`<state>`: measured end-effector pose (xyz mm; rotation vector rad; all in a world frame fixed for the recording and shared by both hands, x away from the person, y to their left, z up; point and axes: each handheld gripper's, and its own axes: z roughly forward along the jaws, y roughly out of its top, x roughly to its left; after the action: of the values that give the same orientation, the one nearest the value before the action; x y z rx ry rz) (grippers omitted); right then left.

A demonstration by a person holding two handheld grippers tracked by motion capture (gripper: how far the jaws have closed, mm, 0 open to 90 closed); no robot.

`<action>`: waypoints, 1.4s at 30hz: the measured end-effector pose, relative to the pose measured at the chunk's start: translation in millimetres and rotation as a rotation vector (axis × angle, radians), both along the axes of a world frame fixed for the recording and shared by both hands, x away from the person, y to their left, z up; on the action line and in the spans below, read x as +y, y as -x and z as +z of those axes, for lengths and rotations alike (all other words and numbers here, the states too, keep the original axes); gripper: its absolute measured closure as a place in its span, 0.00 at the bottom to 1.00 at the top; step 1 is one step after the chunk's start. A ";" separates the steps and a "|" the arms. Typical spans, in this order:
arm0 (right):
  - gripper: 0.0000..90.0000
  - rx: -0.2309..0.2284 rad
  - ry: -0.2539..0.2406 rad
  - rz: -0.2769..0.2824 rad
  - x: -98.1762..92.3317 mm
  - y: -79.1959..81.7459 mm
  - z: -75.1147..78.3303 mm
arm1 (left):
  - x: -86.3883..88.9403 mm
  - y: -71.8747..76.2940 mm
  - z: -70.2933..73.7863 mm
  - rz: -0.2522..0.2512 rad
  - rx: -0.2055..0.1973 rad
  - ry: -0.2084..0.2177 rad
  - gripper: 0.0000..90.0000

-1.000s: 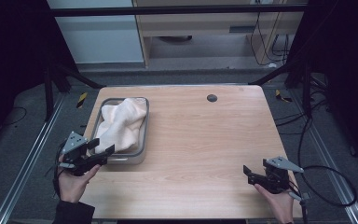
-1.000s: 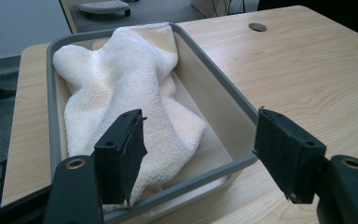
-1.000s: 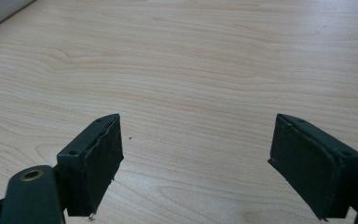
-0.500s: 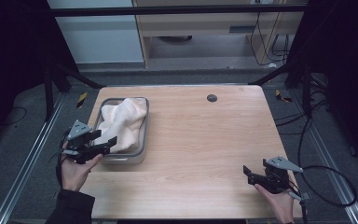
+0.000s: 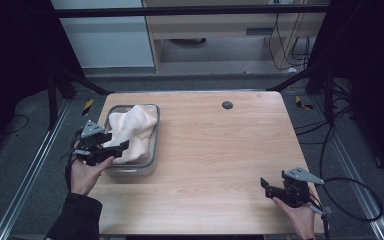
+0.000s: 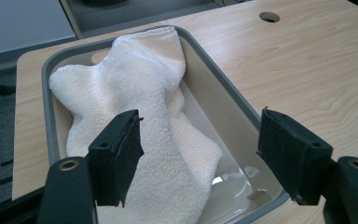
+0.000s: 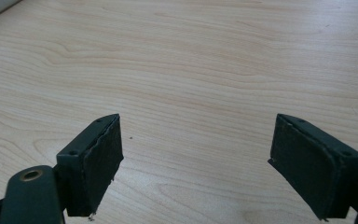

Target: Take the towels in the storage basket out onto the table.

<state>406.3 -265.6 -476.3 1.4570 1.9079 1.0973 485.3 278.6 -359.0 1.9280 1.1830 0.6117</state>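
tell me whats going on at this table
A person holds a hand-held gripper in each hand. The left hand-held gripper hangs over a white towel bunched in a grey tray; its jaws have just been opening and grip nothing. The right hand-held gripper sits open over bare wooden table.

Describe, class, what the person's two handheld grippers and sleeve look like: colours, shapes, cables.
Each hand carries a black two-jaw tool. The left gripper and right gripper both bear a grey three-cornered plate on top. The flat rectangular pads are dark with a rough face, bolted to rounded black arms. A black cable loops from the right one. A dark sleeve covers the left forearm.
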 end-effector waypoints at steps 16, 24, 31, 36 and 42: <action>0.18 0.008 0.005 0.008 1.2 -1.0 -0.6 | -2.7 -27.2 0.4 0.005 0.059 -0.059 0.32; 0.18 0.014 0.006 0.012 1.5 -1.9 -1.3 | -3.8 -41.3 0.7 0.005 0.091 -0.083 0.31; 0.18 0.011 0.013 0.017 0.8 -2.9 -1.9 | -3.7 -52.4 -1.1 0.010 0.119 -0.089 0.31; 0.18 0.019 0.010 0.016 0.9 -3.1 -1.9 | -4.4 -58.6 -2.2 0.008 0.135 -0.092 0.30; 0.18 0.020 0.012 0.020 1.2 -3.3 -2.0 | -3.0 -68.3 -3.9 0.015 0.162 -0.105 0.29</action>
<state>409.6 -264.4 -478.3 1.4505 1.9431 1.0819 553.5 275.7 -362.9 2.0916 1.2894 0.5427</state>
